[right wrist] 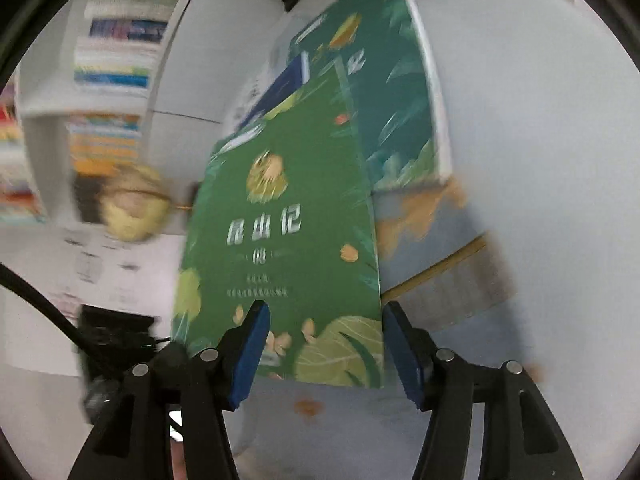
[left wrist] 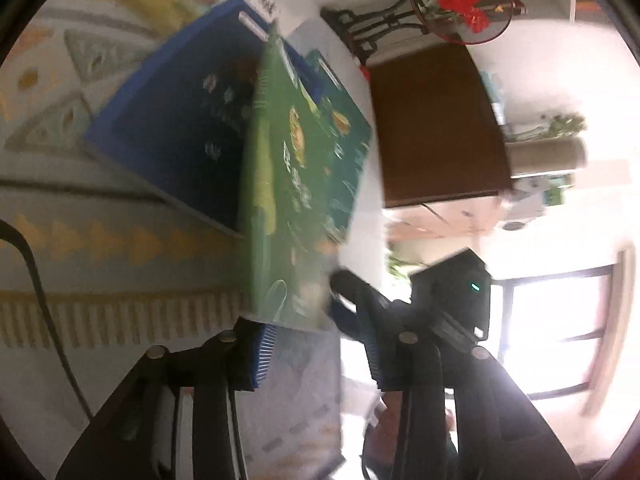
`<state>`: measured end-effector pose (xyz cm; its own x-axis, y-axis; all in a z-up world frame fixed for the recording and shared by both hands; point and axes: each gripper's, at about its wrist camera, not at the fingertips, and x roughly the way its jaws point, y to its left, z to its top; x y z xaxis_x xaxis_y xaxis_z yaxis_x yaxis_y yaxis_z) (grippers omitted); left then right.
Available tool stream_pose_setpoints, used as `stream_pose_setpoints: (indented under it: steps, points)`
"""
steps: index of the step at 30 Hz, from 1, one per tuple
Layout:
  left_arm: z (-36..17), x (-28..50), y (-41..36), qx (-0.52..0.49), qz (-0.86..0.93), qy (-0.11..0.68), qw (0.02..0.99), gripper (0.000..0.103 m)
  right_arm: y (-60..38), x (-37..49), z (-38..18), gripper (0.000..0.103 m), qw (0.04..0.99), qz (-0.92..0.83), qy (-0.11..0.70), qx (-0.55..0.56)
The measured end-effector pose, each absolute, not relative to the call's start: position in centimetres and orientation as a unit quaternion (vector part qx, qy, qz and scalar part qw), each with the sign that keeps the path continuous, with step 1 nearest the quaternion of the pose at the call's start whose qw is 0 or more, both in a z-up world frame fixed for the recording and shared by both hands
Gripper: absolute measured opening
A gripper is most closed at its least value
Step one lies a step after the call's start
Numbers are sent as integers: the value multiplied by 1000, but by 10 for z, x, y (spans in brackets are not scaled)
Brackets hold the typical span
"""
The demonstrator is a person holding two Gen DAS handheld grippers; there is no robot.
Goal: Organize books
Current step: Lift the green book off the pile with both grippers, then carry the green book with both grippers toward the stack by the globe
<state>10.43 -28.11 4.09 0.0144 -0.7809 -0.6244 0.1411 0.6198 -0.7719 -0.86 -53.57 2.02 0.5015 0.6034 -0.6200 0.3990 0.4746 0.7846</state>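
We count three books standing on edge together: a green book with white characters and yellow-green plants on its cover, a teal-green book behind it with leaf patterns, and a dark blue book leaning beside them; in the right wrist view only a corner of the blue one shows between the two greens. They rest on a patterned cloth with yellow triangles and a fringe border, against a white wall. We see two grippers. The left gripper has its blue ribbed pads standing either side of the lower edge of the green book; the near corner of that book sits just above the gap, but the picture is blurred and we cannot tell whether the pads press on it. The right gripper stands released, its two blue fingers spread with the bottom of the green book's cover seen behind and between them, neither pad touching it. In the left wrist view the right gripper's black body with one small green light appears just beside the green book. As for things that hold others, we make out one white shelf unit at the left of the right wrist view, with two visible tiers packed with many books, too smeared to count. One round frame with red flowers on a dark stand, one dark wooden panel and one black cable are also in view.
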Motion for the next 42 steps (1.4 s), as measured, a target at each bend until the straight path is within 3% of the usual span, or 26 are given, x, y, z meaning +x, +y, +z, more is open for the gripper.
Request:
stream_pose_setpoints:
  steps: [4,13,15,16,17,21,24,38,41,42]
  points:
    - [19,114,-274,-295,-302,624,657,21,-528,-10,9,58,682,71,502,527]
    - [20,126,-270,-371,-330,625,602,21,-541,-6,-3,61,647,78,461,602]
    - [24,131,-272,-373,-332,622,603,21,-540,3,-2,52,656,69,457,596]
    - [25,134,-274,-364,-330,623,608,21,-539,7,-2,34,659,62,459,593]
    - [25,136,-274,-356,-327,624,614,21,-539,7,-3,24,658,63,453,597]
    - [12,136,-272,-330,-328,652,598,25,-544,-3,10,8,663,73,418,617]
    - [4,128,-269,-311,-331,661,597,32,-549,-7,29,6,678,72,411,605]
    - [1,127,-269,-378,-388,652,531,37,-569,-61,33,5,631,68,414,653]
    - [-1,127,-270,-382,-397,656,516,48,-575,-66,32,5,630,57,412,656]
    - [-2,127,-269,-388,-399,656,510,69,-576,-66,35,5,635,55,415,649]
